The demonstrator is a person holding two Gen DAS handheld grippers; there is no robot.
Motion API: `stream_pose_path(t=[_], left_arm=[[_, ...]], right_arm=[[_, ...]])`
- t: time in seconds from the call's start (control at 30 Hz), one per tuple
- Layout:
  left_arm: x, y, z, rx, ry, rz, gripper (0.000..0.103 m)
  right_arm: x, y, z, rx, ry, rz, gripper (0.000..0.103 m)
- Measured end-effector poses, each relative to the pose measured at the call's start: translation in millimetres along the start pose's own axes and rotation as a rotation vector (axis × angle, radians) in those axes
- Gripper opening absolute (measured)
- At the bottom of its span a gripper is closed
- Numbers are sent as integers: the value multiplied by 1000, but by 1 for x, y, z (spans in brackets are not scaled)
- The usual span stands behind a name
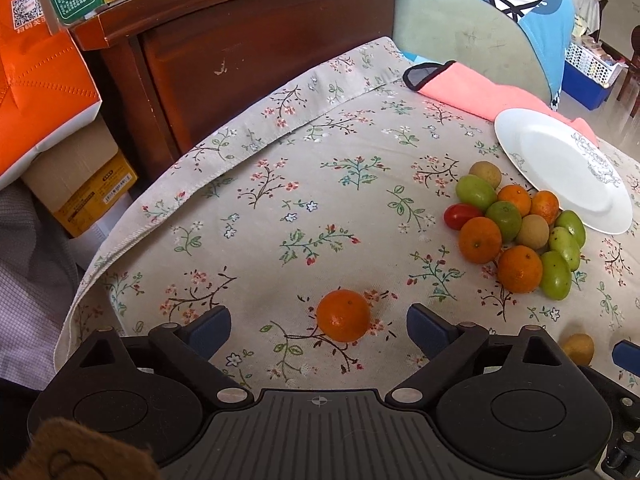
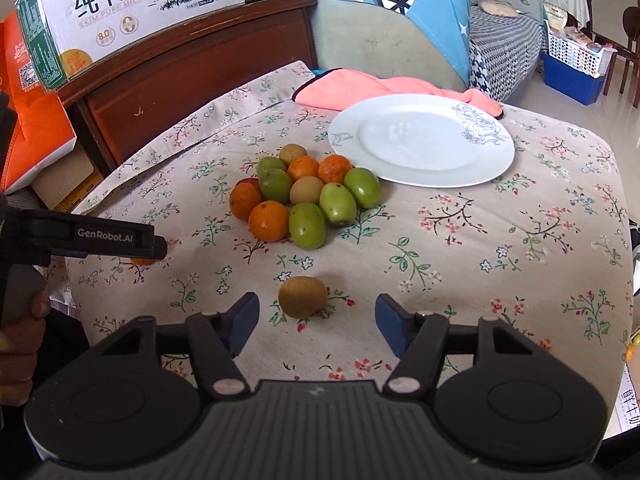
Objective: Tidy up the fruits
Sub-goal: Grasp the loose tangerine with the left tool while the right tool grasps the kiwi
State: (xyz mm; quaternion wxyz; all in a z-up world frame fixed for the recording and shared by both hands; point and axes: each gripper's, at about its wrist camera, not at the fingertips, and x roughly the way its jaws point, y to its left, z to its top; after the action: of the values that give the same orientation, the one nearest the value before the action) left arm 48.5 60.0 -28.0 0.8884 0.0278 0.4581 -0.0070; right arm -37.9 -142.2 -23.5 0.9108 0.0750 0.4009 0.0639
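Note:
A lone orange (image 1: 343,315) lies on the floral cloth between the blue pads of my left gripper (image 1: 319,323), which stands open with gaps on both sides. A brownish-yellow round fruit (image 2: 303,297) sits between the fingers of my right gripper (image 2: 316,312); its pads are clear of the fruit, so it is open. A heap of oranges, green fruits, brown fruits and one red tomato (image 2: 304,196) (image 1: 516,232) rests beside a white plate (image 2: 420,140) (image 1: 560,168). In the right wrist view the left gripper's finger (image 2: 152,244) reaches in from the left.
A pink cloth (image 2: 360,86) lies behind the plate, with a blue and grey cushion (image 2: 400,28) beyond it. A dark wooden headboard (image 1: 248,52) bounds the far left, with a milk box (image 2: 132,4) on top. An orange bag (image 1: 44,80) and cartons stand at left.

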Motion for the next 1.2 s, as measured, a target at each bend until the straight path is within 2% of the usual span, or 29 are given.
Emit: stream_pose_path(t=[0.17,0.23,0.37,0.43,0.53,0.7,1.2], left_arm=[[4,-2,-1,11,1,-4,88],[7,-3,-2,11,5,-16,79],[9,-3,-4,19,-2,-32,70],[8,-4,-5,25,-12,-47,59],[7,-3,-5,21,-23,-74,41],[4,-2,-4,3,-34,-110,27],[-1,-5,-6,0,-62,-156,26]], right_arm=[[5,0,0,7,-3,15,50],[7,0,1,3,-6,16,46],[12,2,-1,-7,0,19,35],[13,3,-1,-10,-1,28,30],[13,5,-2,-26,-9,20,30],[11,5,-2,-26,-20,15,30],[7,5,-1,-19,-37,16,30]])
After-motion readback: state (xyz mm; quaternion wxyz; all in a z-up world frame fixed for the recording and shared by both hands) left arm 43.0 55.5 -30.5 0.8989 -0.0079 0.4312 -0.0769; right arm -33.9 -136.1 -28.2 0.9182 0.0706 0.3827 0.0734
